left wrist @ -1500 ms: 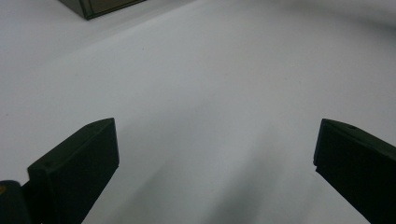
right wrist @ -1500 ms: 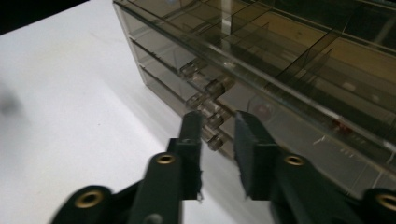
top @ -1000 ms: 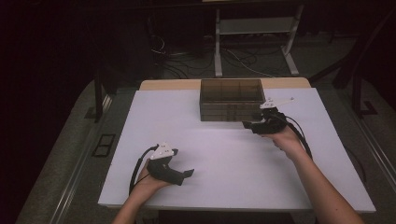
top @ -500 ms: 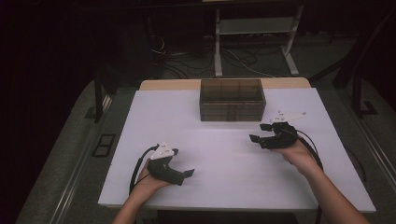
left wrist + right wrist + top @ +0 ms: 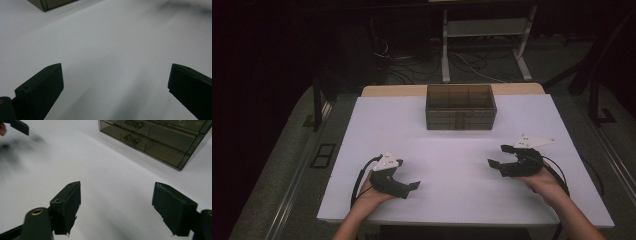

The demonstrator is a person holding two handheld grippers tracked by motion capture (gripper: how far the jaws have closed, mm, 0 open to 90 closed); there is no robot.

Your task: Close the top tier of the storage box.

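Left gripper (image 5: 412,186) and right gripper (image 5: 496,162) both spread wide, empty, low over the white table (image 5: 452,200). Smoky drawer box (image 5: 460,106) at the table's far edge, well apart from both, bare tabletop between. Cables (image 5: 462,62) on the floor beyond.

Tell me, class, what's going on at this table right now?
A person holds a gripper in each hand over a white table. The left gripper and the right gripper are both open and hold nothing. A dark, see-through drawer box stands at the table's far edge, its drawers shut, apart from both grippers.
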